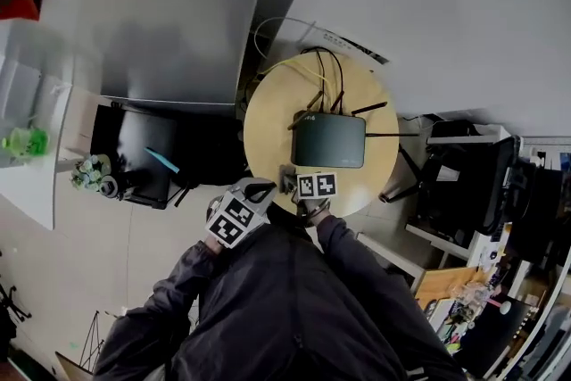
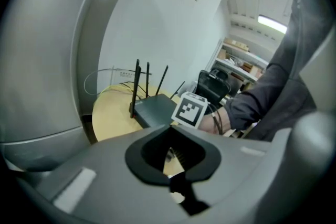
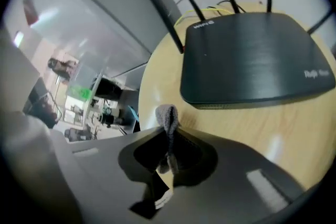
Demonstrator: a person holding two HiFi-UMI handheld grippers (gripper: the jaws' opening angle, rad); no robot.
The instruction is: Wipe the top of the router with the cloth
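A dark flat router (image 1: 330,140) with several thin antennas lies on a round wooden table (image 1: 268,116). My right gripper (image 1: 294,181) hovers at the table's near edge just in front of the router, shut on a small grey cloth (image 3: 168,118) that sticks up between its jaws. In the right gripper view the router (image 3: 252,55) fills the upper right, a short way beyond the cloth and apart from it. My left gripper (image 1: 259,190) is to the left of the right one, off the table's near left rim. Its jaws stand together with nothing in them (image 2: 171,128).
Yellow and black cables (image 1: 312,67) run from the router's back to a white power strip (image 1: 352,45) by the wall. A black desk (image 1: 143,152) stands to the left of the table. Dark racks and a chair (image 1: 464,183) crowd the right side.
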